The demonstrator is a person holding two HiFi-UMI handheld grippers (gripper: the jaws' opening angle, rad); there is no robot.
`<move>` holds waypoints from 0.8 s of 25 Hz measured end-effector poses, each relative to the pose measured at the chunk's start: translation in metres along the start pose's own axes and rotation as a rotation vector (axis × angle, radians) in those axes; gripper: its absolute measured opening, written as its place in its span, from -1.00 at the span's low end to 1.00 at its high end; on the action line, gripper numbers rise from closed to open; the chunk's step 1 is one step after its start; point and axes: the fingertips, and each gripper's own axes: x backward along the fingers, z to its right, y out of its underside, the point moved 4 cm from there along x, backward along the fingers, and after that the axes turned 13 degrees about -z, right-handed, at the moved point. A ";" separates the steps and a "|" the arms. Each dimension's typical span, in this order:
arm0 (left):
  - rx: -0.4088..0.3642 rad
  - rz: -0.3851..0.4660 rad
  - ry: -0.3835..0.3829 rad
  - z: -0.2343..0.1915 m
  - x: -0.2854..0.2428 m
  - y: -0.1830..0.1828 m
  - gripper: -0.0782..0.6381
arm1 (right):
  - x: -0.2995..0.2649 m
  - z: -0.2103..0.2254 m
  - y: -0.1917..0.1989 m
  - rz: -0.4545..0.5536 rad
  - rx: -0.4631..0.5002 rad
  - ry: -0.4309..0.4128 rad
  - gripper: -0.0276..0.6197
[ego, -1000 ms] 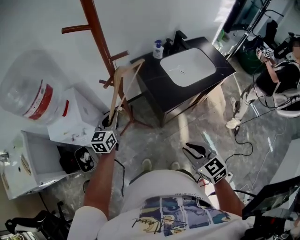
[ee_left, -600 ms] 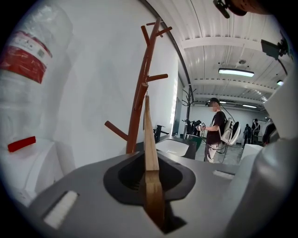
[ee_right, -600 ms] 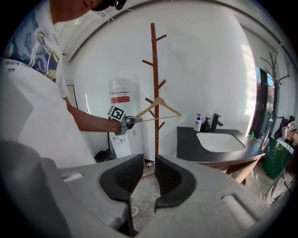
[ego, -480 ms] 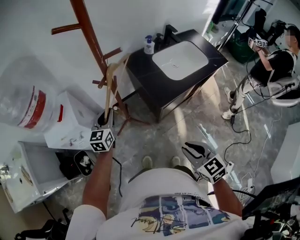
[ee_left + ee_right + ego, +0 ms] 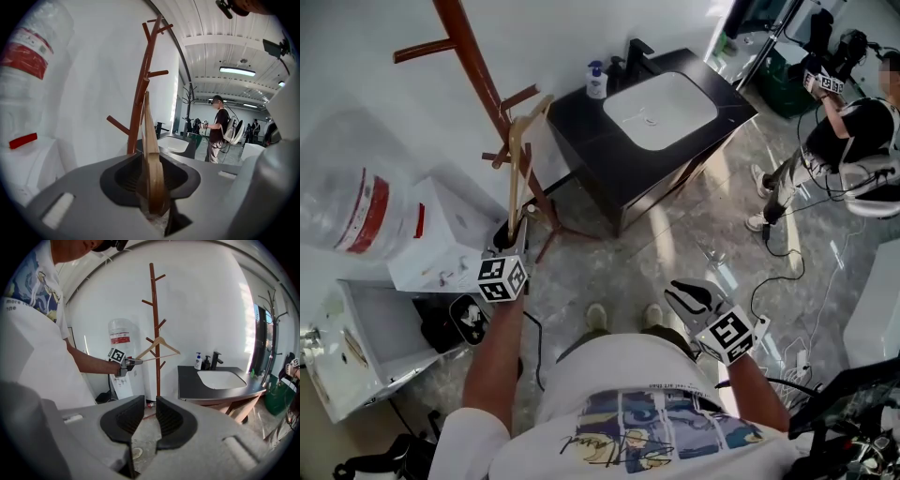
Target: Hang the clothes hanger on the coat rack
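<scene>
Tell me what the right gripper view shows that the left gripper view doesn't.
Only the right gripper view: the whole hanger side-on at the coat rack, the left gripper at its lower end, the faucet and soap bottle, and the right gripper with its fingers slightly apart, nothing between them. Only the left gripper view: the hanger's wood edge-on between the left fingers, which have just been opening, and a person standing in the background. Both: the coat rack, the water bottle and the white basin.
</scene>
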 end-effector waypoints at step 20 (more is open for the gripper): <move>0.162 -0.091 -0.225 0.045 0.085 0.086 -0.36 | 0.016 0.046 0.007 0.048 0.126 -0.161 -0.67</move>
